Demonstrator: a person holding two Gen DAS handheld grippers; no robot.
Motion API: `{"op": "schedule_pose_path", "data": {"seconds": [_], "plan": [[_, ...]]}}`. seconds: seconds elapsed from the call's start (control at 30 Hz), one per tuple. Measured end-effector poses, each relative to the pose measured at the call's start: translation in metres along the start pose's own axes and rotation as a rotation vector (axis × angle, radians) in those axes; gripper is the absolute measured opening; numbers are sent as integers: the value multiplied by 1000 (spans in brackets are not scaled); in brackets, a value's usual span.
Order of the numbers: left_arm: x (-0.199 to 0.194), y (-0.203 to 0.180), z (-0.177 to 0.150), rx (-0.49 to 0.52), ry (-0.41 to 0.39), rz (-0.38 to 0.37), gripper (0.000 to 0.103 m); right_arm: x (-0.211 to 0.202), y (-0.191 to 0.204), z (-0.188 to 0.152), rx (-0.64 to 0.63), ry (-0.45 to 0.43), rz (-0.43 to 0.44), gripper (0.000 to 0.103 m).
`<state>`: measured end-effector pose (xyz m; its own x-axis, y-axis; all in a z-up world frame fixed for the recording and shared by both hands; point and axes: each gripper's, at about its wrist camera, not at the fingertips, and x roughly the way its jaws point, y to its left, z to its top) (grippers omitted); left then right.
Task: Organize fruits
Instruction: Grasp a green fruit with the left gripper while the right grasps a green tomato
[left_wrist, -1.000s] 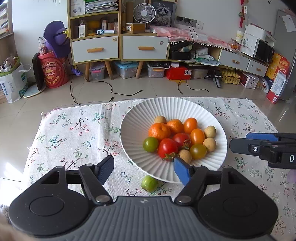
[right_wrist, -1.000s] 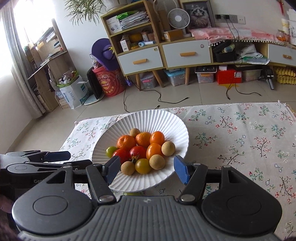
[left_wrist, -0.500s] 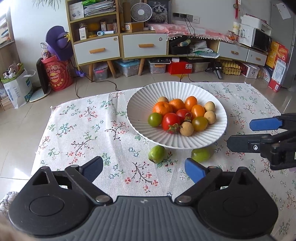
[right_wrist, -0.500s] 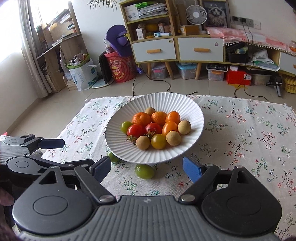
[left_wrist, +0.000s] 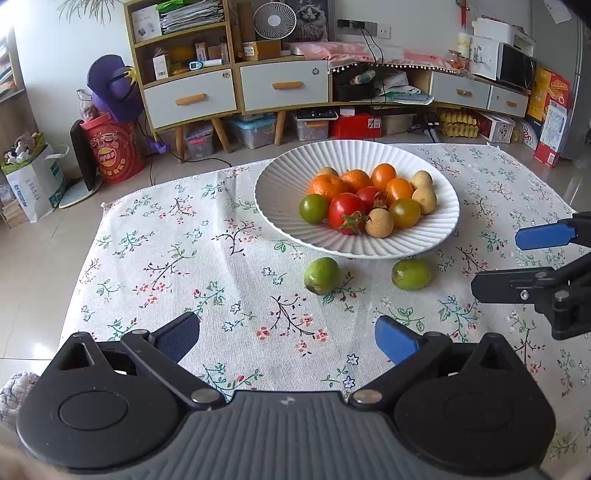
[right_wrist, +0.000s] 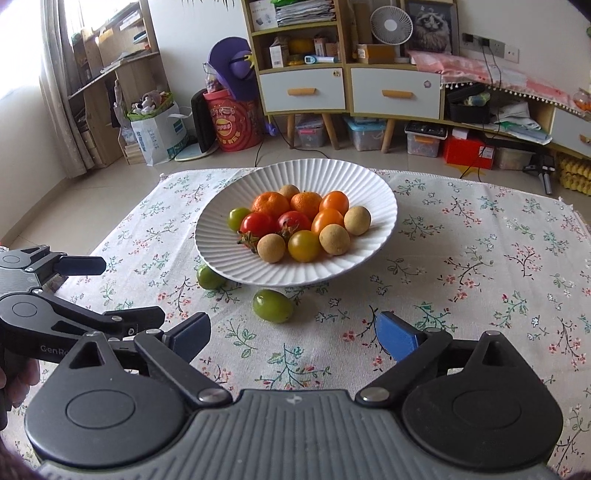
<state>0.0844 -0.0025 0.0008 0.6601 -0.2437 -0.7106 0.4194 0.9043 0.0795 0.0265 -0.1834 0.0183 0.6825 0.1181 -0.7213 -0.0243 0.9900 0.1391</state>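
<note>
Two green fruits (left_wrist: 321, 275) (left_wrist: 411, 274) lay on the floral cloth (left_wrist: 221, 288) below the white plate (left_wrist: 280, 177), mid-frame; both hand-held grippers (left_wrist: 286, 338) (right_wrist: 293, 334), empty, were opening, each nearer one fruit.

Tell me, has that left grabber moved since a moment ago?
Yes. The left gripper has pulled back from the white plate, which now sits farther ahead of it, and its jaws are opening, empty.

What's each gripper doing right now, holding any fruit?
Left gripper: jaws opening wide, nothing between them.
Right gripper: jaws opening wide, nothing between them.
</note>
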Motion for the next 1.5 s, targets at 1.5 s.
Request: {"op": "schedule_pose_path", "data": {"seconds": [1.5], "plan": [[53, -4, 4, -60, -104, -109, 64, 46, 16, -11, -173, -49, -39, 76]]}}
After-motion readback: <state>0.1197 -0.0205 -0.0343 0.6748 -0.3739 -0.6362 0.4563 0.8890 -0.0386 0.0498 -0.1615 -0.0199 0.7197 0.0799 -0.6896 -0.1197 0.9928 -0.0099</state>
